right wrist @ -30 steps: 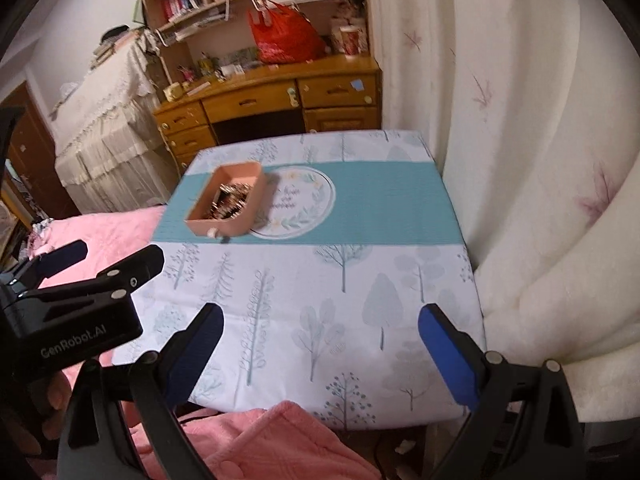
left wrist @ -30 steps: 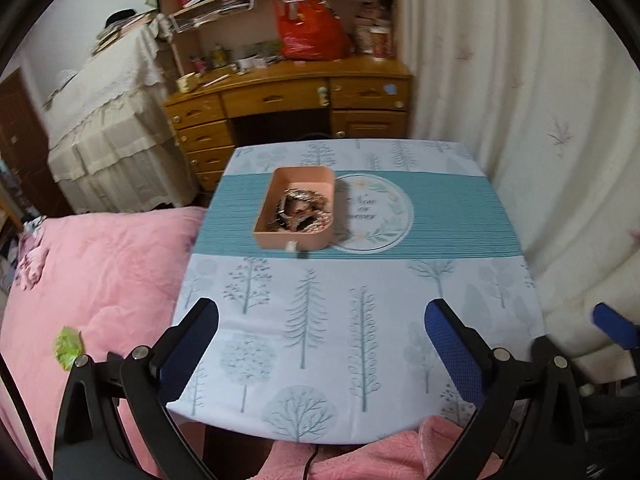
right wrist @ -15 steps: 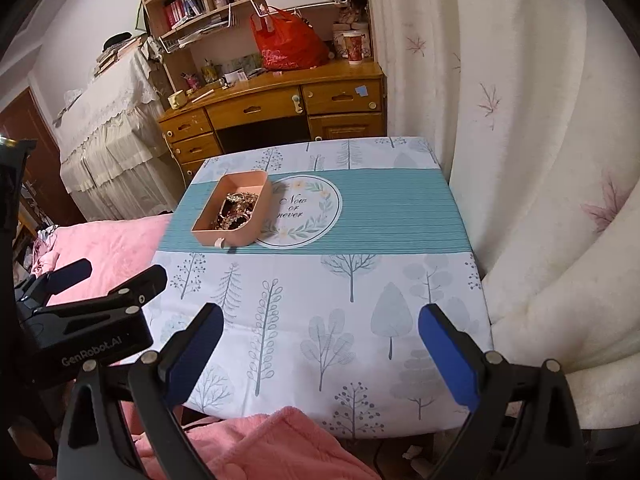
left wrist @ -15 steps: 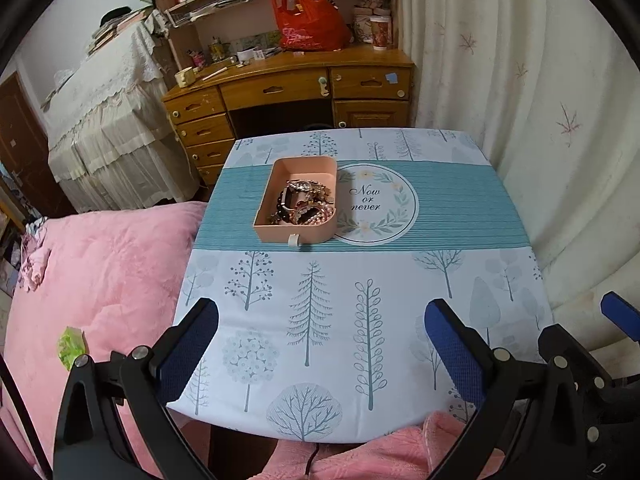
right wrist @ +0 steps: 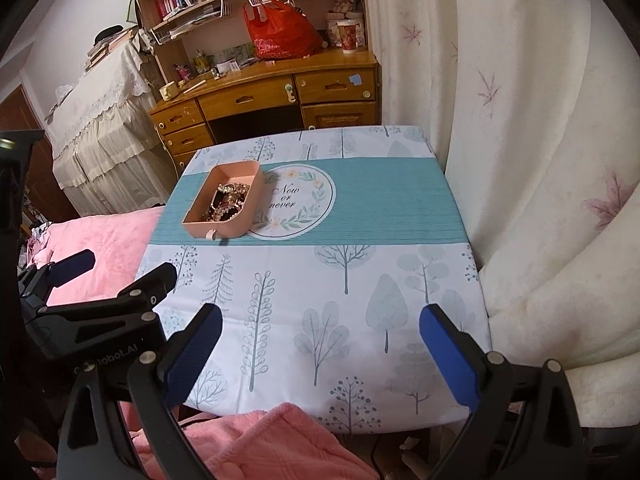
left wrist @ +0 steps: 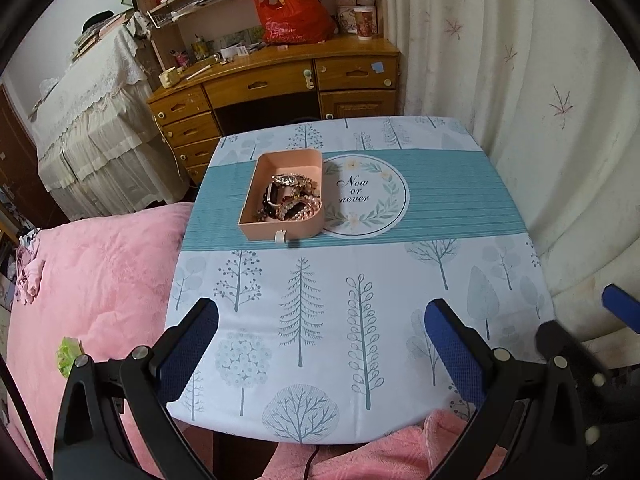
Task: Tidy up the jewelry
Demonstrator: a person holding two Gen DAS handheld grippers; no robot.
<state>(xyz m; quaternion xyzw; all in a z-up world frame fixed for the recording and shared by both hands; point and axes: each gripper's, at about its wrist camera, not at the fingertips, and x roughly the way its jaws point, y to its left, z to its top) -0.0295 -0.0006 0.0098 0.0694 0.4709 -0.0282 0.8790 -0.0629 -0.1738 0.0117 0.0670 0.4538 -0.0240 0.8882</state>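
A pink open box stands on the teal band of the tablecloth, left of centre, with a tangle of bracelets and chains piled inside. It also shows in the right wrist view, with the jewelry in it. My left gripper is open and empty above the table's near edge, well short of the box. My right gripper is open and empty, also over the near edge, to the right of the left one.
The small table has a tree-print cloth with a round "Now or never" emblem next to the box. A pink bed lies left, a white curtain right, a wooden desk behind.
Both grippers have risen and tilted a little, so the table and box sit lower and clearer in view. Jaws have stayed open. The box has not moved.
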